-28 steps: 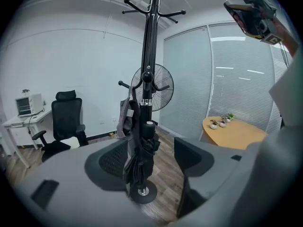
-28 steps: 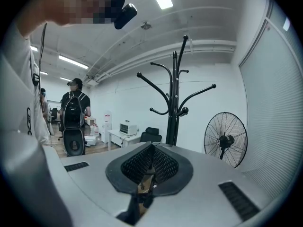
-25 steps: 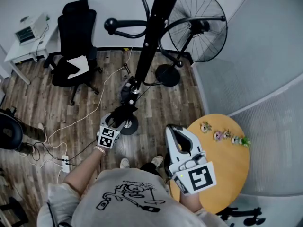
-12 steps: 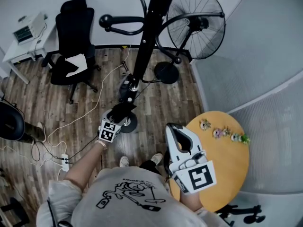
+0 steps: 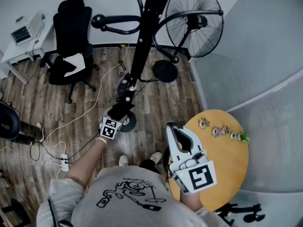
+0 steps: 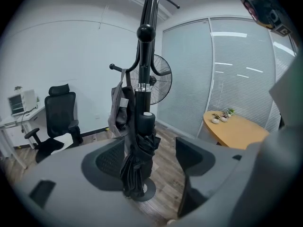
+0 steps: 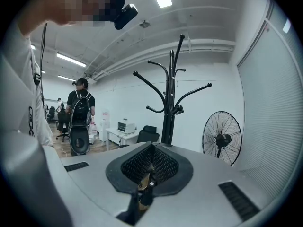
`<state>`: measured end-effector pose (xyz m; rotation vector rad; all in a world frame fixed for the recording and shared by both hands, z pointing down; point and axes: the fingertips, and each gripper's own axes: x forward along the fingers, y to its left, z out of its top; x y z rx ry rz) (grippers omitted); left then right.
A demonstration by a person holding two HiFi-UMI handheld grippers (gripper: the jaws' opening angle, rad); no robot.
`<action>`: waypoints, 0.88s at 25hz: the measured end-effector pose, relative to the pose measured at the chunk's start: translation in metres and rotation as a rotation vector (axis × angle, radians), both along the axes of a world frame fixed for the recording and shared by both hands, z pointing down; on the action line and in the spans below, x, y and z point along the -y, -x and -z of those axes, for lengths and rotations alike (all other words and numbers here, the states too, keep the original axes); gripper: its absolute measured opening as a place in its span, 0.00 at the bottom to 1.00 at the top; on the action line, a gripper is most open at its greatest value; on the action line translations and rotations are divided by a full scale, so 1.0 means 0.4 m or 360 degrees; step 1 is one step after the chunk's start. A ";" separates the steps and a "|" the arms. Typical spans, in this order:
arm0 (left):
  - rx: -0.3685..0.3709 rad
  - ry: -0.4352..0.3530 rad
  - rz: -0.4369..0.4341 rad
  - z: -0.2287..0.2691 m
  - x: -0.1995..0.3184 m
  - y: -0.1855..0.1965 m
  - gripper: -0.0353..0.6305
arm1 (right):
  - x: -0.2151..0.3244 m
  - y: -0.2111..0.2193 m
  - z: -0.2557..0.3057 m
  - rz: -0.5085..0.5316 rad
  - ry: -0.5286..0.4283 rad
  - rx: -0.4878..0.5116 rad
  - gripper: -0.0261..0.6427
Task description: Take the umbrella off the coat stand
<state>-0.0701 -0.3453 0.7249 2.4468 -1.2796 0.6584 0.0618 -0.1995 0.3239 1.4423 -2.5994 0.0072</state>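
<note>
1. Umbrella (image 6: 137, 160), black and folded, hangs upright against the pole of the coat stand (image 6: 145, 60), with its lower end just above the stand's base.
2. Left gripper (image 6: 152, 161) is open. Its jaws have just been opening, and the umbrella stands between them untouched.
3. Right gripper (image 7: 150, 162) is closed and empty, held near the round tabletop (image 5: 227, 164).
</note>
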 end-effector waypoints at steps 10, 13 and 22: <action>0.0027 0.0060 0.0010 -0.038 0.044 -0.027 0.56 | 0.020 -0.014 -0.004 -0.0015 0.0002 -0.0003 0.06; 0.0044 0.0087 0.0013 -0.053 0.056 -0.029 0.56 | 0.027 -0.016 -0.002 -0.0021 0.0006 0.0003 0.06; 0.0088 0.0144 0.0016 -0.092 0.084 -0.043 0.57 | 0.042 -0.041 -0.004 -0.0051 0.0011 0.0004 0.06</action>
